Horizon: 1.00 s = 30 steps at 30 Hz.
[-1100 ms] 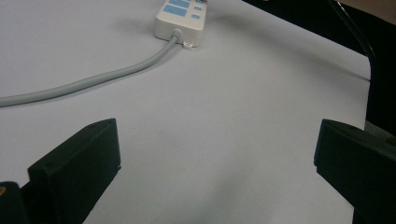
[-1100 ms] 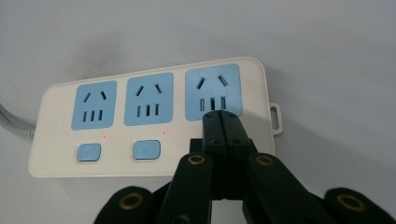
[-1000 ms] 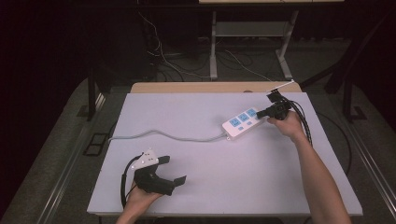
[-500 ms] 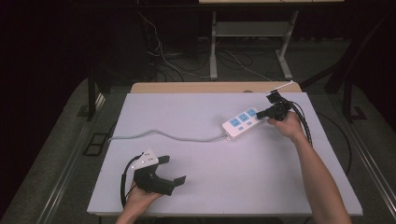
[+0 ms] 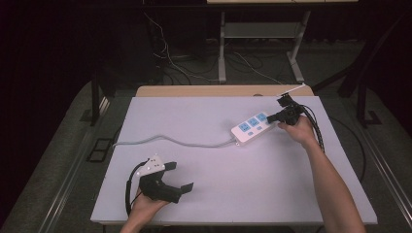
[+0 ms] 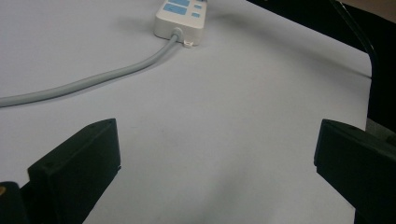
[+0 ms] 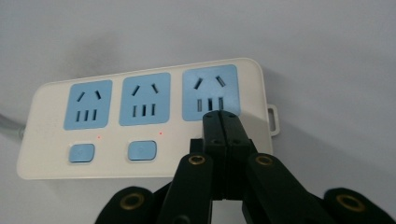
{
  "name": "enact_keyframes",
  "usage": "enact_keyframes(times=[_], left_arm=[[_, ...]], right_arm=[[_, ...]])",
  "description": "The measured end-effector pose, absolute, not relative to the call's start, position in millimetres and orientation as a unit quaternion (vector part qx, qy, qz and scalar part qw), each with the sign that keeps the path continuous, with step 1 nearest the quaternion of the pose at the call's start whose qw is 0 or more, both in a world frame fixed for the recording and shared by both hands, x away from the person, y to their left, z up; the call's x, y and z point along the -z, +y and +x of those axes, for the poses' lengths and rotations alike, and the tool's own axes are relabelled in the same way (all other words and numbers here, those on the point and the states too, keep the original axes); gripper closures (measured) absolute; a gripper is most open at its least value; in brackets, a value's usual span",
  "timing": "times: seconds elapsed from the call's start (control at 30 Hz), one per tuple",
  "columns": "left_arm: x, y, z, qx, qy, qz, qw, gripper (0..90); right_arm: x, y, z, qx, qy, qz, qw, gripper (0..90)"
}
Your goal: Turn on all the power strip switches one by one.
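Right gripper view: my right gripper, jaws pressed together and holding nothing, sits tip-down on the power strip at frame centre, over its third switch. Likely step: pressing it. Next: lift straight off. Left gripper idles wide open, lower left in high view.

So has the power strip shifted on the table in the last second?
No. In the high view the power strip lies at the same spot and angle against the table's far edge, with the shut right tool at its end.
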<state>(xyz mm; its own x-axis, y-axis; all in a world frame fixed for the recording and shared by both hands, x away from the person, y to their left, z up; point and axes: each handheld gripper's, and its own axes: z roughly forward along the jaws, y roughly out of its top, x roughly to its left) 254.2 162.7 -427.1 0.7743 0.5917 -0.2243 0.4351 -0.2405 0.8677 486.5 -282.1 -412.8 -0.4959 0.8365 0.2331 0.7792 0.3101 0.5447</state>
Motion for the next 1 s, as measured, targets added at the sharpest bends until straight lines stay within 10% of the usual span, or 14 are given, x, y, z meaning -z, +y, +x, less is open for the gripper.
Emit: enact_keyframes(times=[0.73,1.0], left_arm=[[427,161,253,-0.075,0.327,0.784,0.522,0.0],[427,161,253,-0.075,0.327,0.784,0.523,0.0]], right_arm=[[370,-281,452,-0.356,0.814,0.454,0.073,90.0],[361,-292,423,-0.379,0.800,0.457,0.090,56.7]])
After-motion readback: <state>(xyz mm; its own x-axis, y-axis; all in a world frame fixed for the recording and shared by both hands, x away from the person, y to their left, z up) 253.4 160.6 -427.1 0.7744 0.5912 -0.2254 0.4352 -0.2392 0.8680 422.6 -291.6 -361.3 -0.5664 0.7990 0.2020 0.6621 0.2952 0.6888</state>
